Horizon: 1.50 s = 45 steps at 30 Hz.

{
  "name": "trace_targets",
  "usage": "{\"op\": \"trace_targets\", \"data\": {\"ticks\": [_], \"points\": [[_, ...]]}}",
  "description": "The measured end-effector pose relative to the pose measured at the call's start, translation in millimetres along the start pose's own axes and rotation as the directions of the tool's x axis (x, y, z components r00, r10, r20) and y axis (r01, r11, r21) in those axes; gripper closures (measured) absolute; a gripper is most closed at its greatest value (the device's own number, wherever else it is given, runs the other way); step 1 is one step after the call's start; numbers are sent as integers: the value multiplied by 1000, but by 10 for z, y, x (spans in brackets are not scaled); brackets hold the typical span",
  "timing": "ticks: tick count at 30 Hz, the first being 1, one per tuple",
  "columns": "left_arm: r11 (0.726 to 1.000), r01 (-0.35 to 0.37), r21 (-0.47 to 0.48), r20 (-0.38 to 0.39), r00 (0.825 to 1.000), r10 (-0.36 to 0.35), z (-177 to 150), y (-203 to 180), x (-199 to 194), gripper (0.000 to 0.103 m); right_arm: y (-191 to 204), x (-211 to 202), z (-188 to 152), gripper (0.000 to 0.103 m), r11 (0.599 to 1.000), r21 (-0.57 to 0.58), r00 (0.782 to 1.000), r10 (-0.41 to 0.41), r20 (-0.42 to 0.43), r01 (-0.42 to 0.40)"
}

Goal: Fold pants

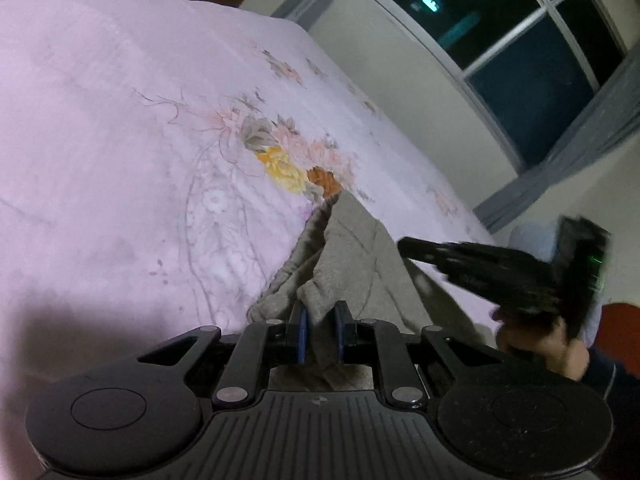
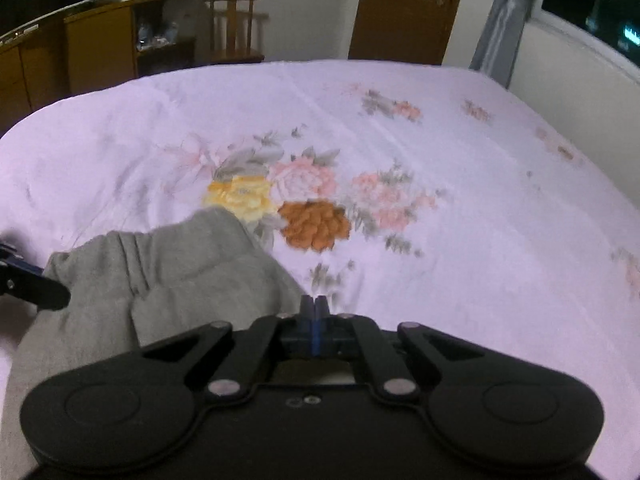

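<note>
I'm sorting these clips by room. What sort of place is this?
Most likely a bedroom: a wide bed under a pink floral sheet with grey pants on it, a wooden cabinet and chair behind, and a curtained window.

Grey soft fleece pants (image 2: 160, 272) on pink flowered bed sheet (image 2: 440, 140)

Lying crumpled, partly folded over, one bunched edge raised.

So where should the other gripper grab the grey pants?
Probably the free edge of the grey pants nearest the right gripper, coming down from above. The left gripper already pinches a bunched fold at its end, and the cloth lies flat on the bed sheet, so an edge is easier to pinch than the middle. The right gripper is shut, so open it first.
</note>
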<state>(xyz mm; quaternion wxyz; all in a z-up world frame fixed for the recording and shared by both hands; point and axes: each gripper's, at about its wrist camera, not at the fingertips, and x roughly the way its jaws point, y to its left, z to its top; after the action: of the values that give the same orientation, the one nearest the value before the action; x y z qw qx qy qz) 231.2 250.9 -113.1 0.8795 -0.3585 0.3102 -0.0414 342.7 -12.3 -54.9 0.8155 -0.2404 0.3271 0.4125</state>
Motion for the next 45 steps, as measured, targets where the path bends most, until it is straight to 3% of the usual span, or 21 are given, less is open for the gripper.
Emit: {"op": "trace_targets", "data": {"ticks": [2,5,9,12,14,16,17,20,21,22,24,27,30,32,34,35,36,38,40,42,45], "points": [[1000,-1,27,-1,1000,1,41,-73,23,89,10,-201,30,103,996,27,996,83,41,-84],[999,43,25,16,999,-44,178,-205,74,89,163,-371,27,103,993,-15,992,116,47,-116],[982,-91,165,-45,994,99,134,-251,157,88,116,-611,-125,103,993,56,993,106,49,-108],[997,-7,71,-50,999,10,131,-36,60,85,29,-799,-377,100,994,72,997,78,27,-80],[1000,12,29,-23,1000,-11,169,-30,-97,74,-60,-950,-608,98,994,107,999,35,12,-36],[996,-64,68,35,997,62,162,-102,-273,35,-169,-1139,-832,95,990,143,1000,-15,1,15],[993,-83,87,54,995,79,167,-158,-361,33,-234,-1257,-938,89,986,163,999,-35,6,33],[989,-33,145,73,997,22,214,-440,-512,33,-453,-1659,-1235,57,973,187,990,-140,21,134],[987,-1,160,74,997,-11,232,-577,-503,33,-530,-1793,-1324,37,964,194,981,-191,29,182],[985,31,172,67,997,-43,249,-731,-452,31,-648,-1975,-1451,28,946,212,965,-259,45,244],[977,90,196,35,995,-98,258,-1070,-225,24,-911,-2248,-1644,26,890,271,922,-387,27,366],[965,196,176,-79,980,-184,147,-1552,352,24,-1333,-2595,-1907,26,767,379,838,-544,-45,518],[948,293,128,-260,932,-253,-166,-2068,1067,24,-1710,-2848,-2167,32,639,485,768,-629,-117,597],[928,332,166,-362,896,-256,-426,-2431,1476,24,-1891,-2932,-2304,39,588,534,751,-644,-146,608],[922,333,196,-445,868,-219,-650,-2673,1835,24,-2014,-2912,-2403,42,567,547,746,-643,-174,616],[919,313,239,-469,866,-173,-751,-2759,1981,24,-2062,-2873,-2423,43,567,545,748,-637,-185,618],[913,288,289,-469,874,-127,-803,-2807,2086,26,-2080,-2852,-2445,44,569,546,752,-632,-187,615],[890,292,350,-438,891,-120,-836,-2866,2195,28,-2141,-2782,-2509,44,563,546,746,-637,-192,621],[881,284,379,-397,909,-123,-832,-2875,2234,38,-2234,-2714,-2580,44,547,544,734,-645,-210,636],[870,234,434,-357,931,-73,-820,-2935,2267,48,-2297,-2637,-2627,45,539,538,728,-646,-230,648],[847,134,515,-233,972,-13,-723,-3068,2123,47,-2453,-2499,-2641,49,525,555,733,-630,-257,646]]}}
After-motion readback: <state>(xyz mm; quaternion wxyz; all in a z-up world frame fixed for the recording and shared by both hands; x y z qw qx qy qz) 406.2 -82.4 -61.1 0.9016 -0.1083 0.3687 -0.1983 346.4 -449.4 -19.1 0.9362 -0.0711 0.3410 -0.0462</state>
